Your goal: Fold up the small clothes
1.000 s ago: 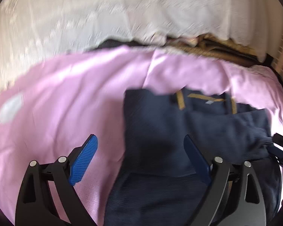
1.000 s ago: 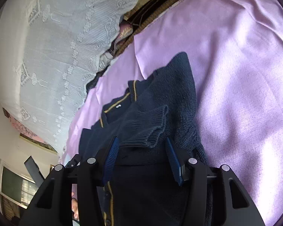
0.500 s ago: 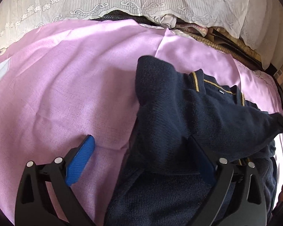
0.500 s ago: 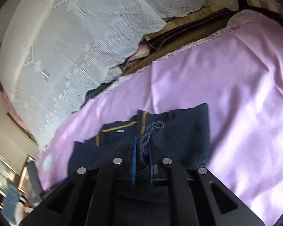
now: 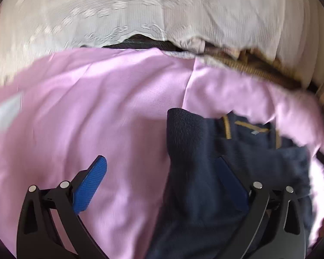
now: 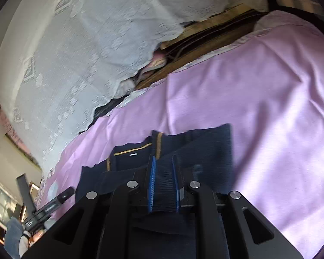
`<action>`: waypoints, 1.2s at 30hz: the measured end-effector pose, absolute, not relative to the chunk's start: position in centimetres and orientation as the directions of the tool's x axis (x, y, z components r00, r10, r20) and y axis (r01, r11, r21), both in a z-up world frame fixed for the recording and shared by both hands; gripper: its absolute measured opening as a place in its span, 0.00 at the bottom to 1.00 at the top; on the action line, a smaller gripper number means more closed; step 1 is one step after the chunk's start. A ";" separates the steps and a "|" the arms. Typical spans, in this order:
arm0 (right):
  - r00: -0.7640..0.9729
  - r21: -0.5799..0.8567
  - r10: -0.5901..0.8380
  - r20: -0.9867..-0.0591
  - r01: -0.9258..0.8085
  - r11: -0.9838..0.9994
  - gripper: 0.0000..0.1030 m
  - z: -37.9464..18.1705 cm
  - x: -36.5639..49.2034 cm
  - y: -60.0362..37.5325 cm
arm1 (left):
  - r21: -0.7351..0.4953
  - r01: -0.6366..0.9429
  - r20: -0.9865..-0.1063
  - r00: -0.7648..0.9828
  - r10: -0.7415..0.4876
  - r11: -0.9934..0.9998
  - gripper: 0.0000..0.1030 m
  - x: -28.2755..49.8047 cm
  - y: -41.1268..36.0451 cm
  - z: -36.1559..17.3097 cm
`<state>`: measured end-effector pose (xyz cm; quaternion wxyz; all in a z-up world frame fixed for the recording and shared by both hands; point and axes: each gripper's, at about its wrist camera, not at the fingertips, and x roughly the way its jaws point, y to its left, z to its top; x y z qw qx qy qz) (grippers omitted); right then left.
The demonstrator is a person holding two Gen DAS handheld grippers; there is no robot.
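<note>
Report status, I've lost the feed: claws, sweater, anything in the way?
Left claw open, over sweater edge. Right claw shut on sleeve cuff. Sweater on pink sheet. Nothing in the way.

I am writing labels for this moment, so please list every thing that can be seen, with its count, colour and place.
sweater: one, navy with gold neck trim, lying on the sheet, partly folded
cuff: one, navy ribbed, between the right fingers
sheet: one, pink, spread under the sweater
lace cloth: one, white, behind the sheet
wooden edge: one, brown, between lace cloth and sheet
left gripper: one, black with blue fingers, open, one finger over the sheet, one over the sweater
right gripper: one, black with blue fingers, shut on the cuff
</note>
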<state>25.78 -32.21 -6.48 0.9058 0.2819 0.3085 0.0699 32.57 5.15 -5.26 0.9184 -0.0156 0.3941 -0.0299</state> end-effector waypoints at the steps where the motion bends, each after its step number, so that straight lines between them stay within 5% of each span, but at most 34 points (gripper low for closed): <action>1: 0.791 0.559 0.312 -0.527 0.046 0.828 0.15 -6.8 26.3 -32.0 | 0.017 0.023 -0.733 0.680 -0.003 1.000 0.96 33.5 4.5 -6.0; 3: 0.756 0.551 0.315 -0.574 0.072 0.831 0.15 -8.3 27.9 -31.9 | 0.071 -0.003 -0.765 0.641 0.056 0.997 0.96 35.1 4.3 -8.2; 5: 0.716 0.534 0.287 -0.636 0.140 0.834 0.00 -11.5 29.4 -33.1 | -0.054 -0.021 -0.801 0.598 -0.031 0.998 0.96 35.9 5.9 -9.6; 9: 0.744 0.589 0.308 -0.593 0.139 0.796 0.00 -11.1 28.7 -34.2 | -0.124 -0.033 -0.781 0.619 -0.077 0.992 0.95 35.3 7.2 -9.4; 13: 0.776 0.521 0.296 -0.557 0.048 0.852 0.06 -8.7 26.4 -32.1 | -0.232 0.082 -0.716 0.661 -0.227 0.969 0.95 32.4 7.4 -7.7; 19: 0.703 0.420 0.278 -0.654 0.032 0.907 0.08 -10.3 26.8 -29.0 | -0.146 0.099 -0.801 0.572 -0.176 0.984 0.96 33.4 6.1 -9.7; 27: 0.724 0.448 0.297 -0.622 0.018 0.894 0.10 -10.2 26.2 -29.1 | -0.168 0.096 -0.783 0.592 -0.192 0.981 0.95 32.4 6.5 -9.6; 32: 0.812 0.363 0.217 -0.543 -0.006 0.932 0.30 -7.8 22.7 -28.1 | -0.240 0.119 -0.751 0.606 -0.262 0.963 0.95 28.9 7.3 -8.8; 36: 0.776 0.321 0.225 -0.589 -0.031 0.947 0.33 -8.3 20.9 -26.3 | -0.226 0.143 -0.772 0.577 -0.267 0.964 0.95 26.5 6.9 -9.0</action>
